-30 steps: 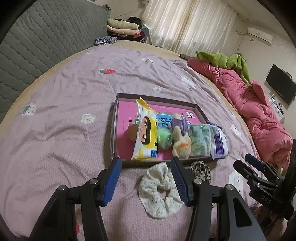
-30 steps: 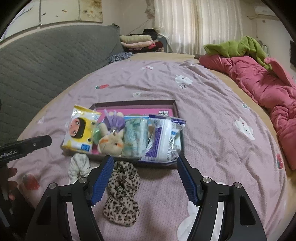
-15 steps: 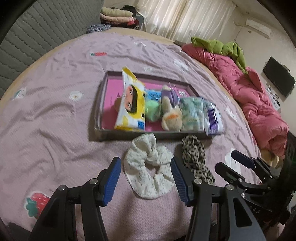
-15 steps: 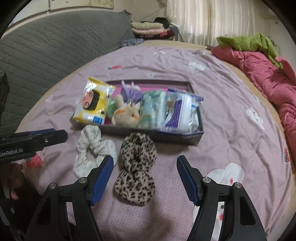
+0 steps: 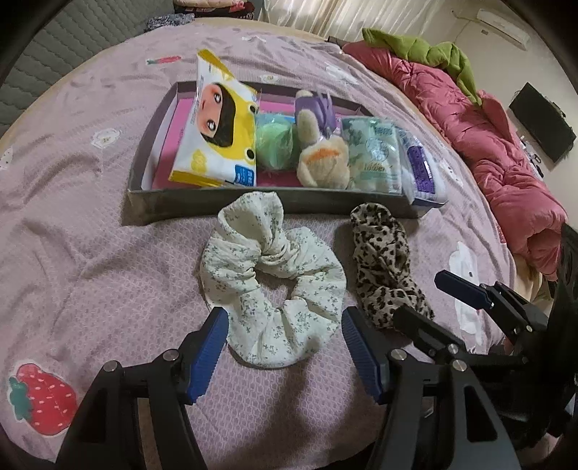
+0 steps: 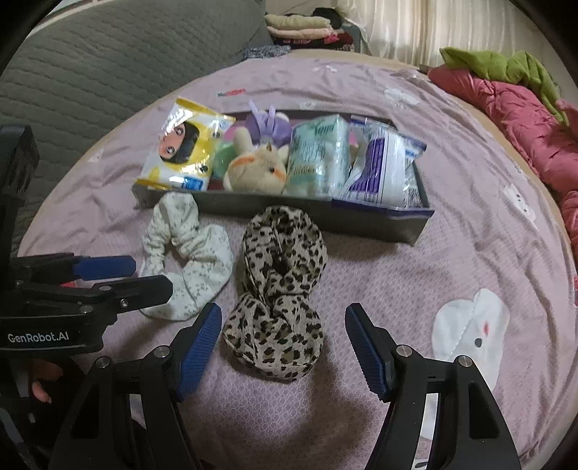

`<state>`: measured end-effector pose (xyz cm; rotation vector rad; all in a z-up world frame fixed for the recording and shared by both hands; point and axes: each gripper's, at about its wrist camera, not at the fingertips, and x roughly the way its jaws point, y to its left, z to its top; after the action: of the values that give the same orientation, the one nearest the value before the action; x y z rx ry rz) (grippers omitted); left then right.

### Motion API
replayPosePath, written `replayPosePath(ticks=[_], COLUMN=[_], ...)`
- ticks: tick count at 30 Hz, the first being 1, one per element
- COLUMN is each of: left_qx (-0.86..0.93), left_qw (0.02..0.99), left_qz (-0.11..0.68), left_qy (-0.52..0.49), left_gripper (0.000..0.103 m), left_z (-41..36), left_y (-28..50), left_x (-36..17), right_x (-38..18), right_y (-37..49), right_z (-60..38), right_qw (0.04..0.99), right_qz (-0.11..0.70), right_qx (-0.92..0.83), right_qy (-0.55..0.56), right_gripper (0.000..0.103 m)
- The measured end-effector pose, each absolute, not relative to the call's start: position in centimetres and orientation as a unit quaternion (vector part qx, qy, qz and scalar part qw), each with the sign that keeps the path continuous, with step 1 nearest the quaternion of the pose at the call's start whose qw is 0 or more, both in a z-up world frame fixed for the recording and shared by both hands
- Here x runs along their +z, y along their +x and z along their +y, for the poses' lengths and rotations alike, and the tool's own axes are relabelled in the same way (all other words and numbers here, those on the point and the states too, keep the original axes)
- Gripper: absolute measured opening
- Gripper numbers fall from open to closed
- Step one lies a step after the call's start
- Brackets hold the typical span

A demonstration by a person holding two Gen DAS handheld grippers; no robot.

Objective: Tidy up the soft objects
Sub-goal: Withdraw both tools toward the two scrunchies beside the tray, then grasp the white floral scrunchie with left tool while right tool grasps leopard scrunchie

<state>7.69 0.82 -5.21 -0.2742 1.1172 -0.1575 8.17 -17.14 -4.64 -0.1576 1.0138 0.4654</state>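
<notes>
A cream floral scrunchie (image 5: 274,278) lies on the purple bedspread in front of a dark tray (image 5: 253,206). My left gripper (image 5: 283,321) is open, its blue pads either side of the scrunchie's near edge. A leopard-print scrunchie (image 6: 280,289) lies to its right; it also shows in the left wrist view (image 5: 383,264). My right gripper (image 6: 281,318) is open around the leopard scrunchie's near end. The tray (image 6: 383,220) holds a yellow tissue pack (image 5: 220,141), a plush toy (image 5: 321,162), a green ball and tissue packs.
A pink quilt (image 5: 480,119) with a green blanket lies along the bed's right side. A grey quilted headboard (image 6: 108,61) stands to the left. Folded clothes (image 6: 303,29) are stacked at the far end. The cream scrunchie appears in the right wrist view (image 6: 188,253).
Both grippers have moved down and forward toward the bed. The left now straddles the cream scrunchie, the right the leopard one. Both stay open.
</notes>
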Motion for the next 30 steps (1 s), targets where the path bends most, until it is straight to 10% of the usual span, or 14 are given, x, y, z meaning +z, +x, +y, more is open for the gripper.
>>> replayPosePath(ticks=[15, 27, 30], left_qx=[-0.061, -0.042, -0.029], left_qw=[0.83, 0.834, 0.839], left_qz=[0.544, 0.546, 0.542], left_qy=[-0.108, -0.066, -0.048], left_gripper=[0.069, 0.07, 0.053], left_z=[-0.9, -2.5, -2.9], left_y=[10.4, 11.8, 11.8], left_x=[-7.4, -8.3, -8.1], right_x=[-7.6, -7.4, -7.2], right_y=[9.7, 9.6, 9.6], right_z=[-16.3, -15.9, -16.0], right_qw=[0.849, 0.84, 0.839], right_qz=[0.475, 0.473, 0.474], right_qx=[0.211, 0.248, 0.249], right_qy=[-0.097, -0.097, -0.095], right_gripper=[0.072, 0.028, 0.026])
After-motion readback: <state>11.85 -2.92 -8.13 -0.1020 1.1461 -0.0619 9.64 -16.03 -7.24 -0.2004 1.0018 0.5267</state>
